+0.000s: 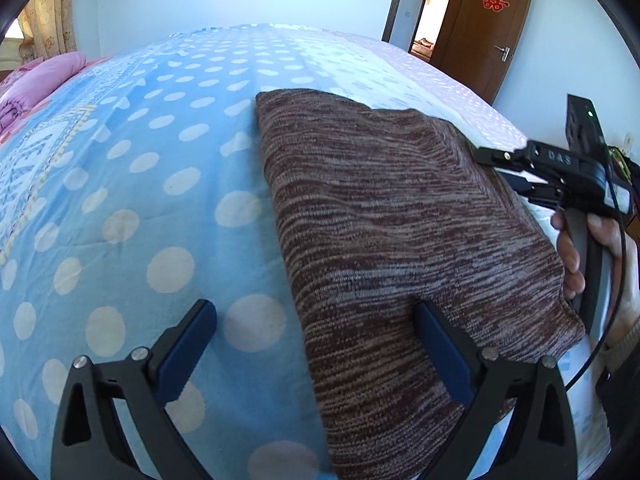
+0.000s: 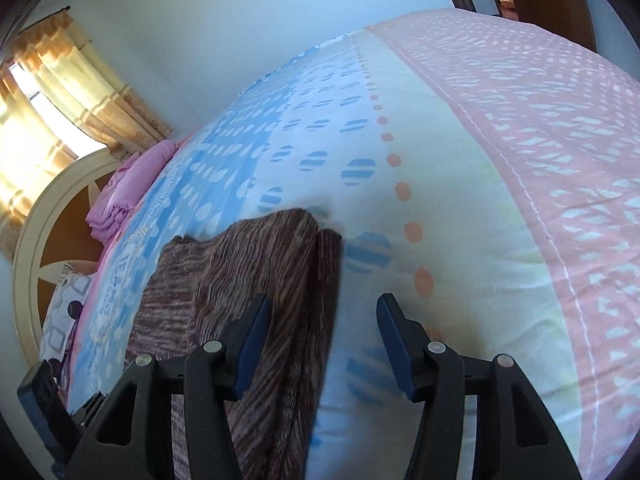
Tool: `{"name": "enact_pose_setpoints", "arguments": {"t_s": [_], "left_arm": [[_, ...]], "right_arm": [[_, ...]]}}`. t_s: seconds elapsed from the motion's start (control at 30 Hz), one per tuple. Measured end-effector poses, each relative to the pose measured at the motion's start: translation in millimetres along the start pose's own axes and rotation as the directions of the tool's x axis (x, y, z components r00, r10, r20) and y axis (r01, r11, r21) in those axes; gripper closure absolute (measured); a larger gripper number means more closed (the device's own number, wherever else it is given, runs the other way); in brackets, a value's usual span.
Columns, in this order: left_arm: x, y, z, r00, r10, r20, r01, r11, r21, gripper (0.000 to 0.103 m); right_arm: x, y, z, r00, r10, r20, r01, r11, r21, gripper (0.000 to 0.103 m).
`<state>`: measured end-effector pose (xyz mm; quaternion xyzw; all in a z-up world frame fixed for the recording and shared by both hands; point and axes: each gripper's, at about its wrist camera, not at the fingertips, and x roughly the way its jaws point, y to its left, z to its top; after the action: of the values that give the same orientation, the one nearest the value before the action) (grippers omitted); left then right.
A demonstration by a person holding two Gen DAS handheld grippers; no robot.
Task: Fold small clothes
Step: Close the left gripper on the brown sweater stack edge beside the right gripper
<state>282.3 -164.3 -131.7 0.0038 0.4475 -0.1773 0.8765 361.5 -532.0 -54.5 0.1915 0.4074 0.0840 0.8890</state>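
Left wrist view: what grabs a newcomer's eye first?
The folded brown-and-grey striped knit garment dominates, lying on the blue bedsheet with white polka dots. The open left claw frames the garment's near left edge. Far right, the right claw hovers by its far edge.

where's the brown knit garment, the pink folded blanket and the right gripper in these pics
brown knit garment (image 1: 400, 220), left wrist view, middle of its top face
pink folded blanket (image 2: 120, 196), right wrist view, its stacked folds
right gripper (image 2: 320, 340), right wrist view, between its open fingertips
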Motion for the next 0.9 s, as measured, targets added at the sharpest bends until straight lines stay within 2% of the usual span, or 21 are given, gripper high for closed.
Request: {"name": "enact_pose_setpoints", "arguments": {"t_s": [0.4,0.43,0.5,0.53,0.67,0.83,0.9], "left_arm": [[3,-3,0,1.0,-0.006,-0.002,0.006,1.0,0.013,0.0],[3,-4,0,1.0,-0.01,-0.002,0.01,1.0,0.015,0.0],[3,-4,1,1.0,-0.015,-0.002,0.015,1.0,0.015,0.0],[3,-4,0,1.0,-0.02,-0.001,0.02,1.0,0.014,0.0],[3,-5,1,0.999,-0.035,0.004,0.034,0.999,0.019,0.001],[3,-6,1,0.999,-0.044,0.002,0.044,0.999,0.028,0.002],[2,-7,0,0.999,-0.049,0.0,0.049,0.998,0.032,0.002]], "right_arm": [[31,8,16,0.997,0.07,-0.034,-0.07,0.998,0.002,0.048],[32,7,16,0.996,0.075,-0.039,-0.074,0.997,0.007,0.049],[34,7,15,0.993,0.103,-0.053,-0.102,0.995,0.013,0.062],[34,8,14,0.993,0.108,-0.055,-0.108,0.994,0.007,0.065],[35,7,13,0.993,0.105,-0.048,-0.105,0.994,0.009,0.066],[38,16,11,0.998,0.048,-0.027,-0.049,0.998,-0.042,0.067],[38,13,12,0.997,0.063,-0.036,-0.064,0.998,-0.024,0.067]]}}
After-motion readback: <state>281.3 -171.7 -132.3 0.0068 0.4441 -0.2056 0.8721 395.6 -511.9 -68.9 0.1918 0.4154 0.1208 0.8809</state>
